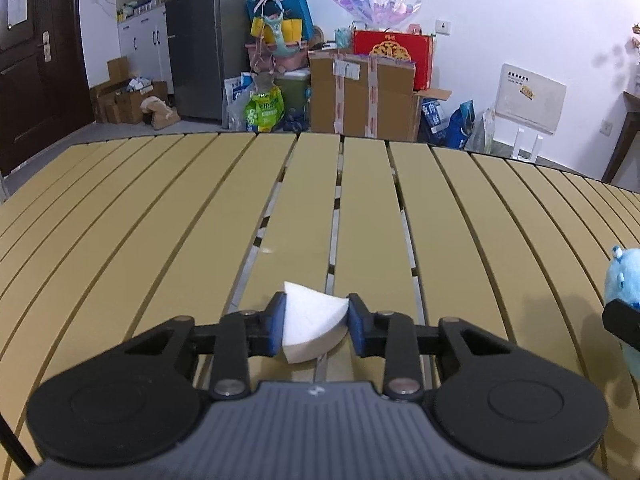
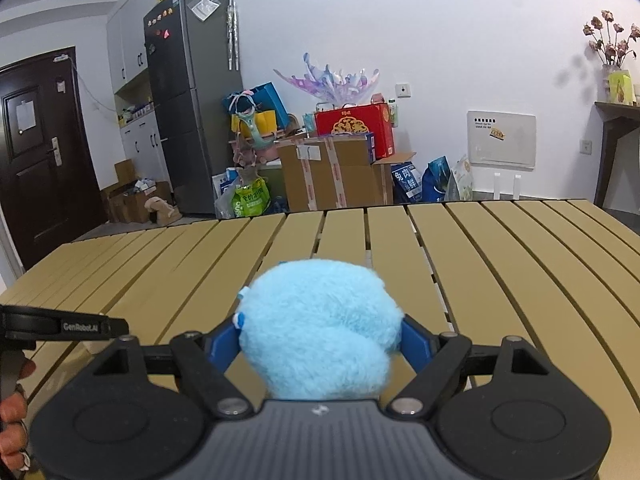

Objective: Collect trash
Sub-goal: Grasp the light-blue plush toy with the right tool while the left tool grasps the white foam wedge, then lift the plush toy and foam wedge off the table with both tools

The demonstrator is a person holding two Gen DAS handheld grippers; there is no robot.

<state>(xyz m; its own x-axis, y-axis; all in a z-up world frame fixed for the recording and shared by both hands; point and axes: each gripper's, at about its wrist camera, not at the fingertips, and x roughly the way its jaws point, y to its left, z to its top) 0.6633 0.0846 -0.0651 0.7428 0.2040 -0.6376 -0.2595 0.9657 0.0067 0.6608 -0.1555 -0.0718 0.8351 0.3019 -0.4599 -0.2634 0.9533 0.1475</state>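
Observation:
My left gripper (image 1: 317,326) is shut on a white wedge-shaped foam piece (image 1: 312,326), held between its blue pads just above the tan slatted table (image 1: 160,220). My right gripper (image 2: 320,336) is shut on a fluffy light-blue plush toy (image 2: 320,328), which fills the space between its fingers and hides the fingertips. The same plush (image 1: 624,280) shows at the right edge of the left wrist view, with part of the right gripper beside it. The left gripper's body (image 2: 60,326) shows at the left edge of the right wrist view.
The slatted table (image 2: 500,260) stretches ahead to its far edge. Beyond it stand cardboard boxes (image 1: 360,96), a red gift box (image 1: 392,56), bags, a grey fridge (image 1: 208,36) and a dark door (image 1: 32,60). A small white crumb (image 1: 267,251) lies on a slat.

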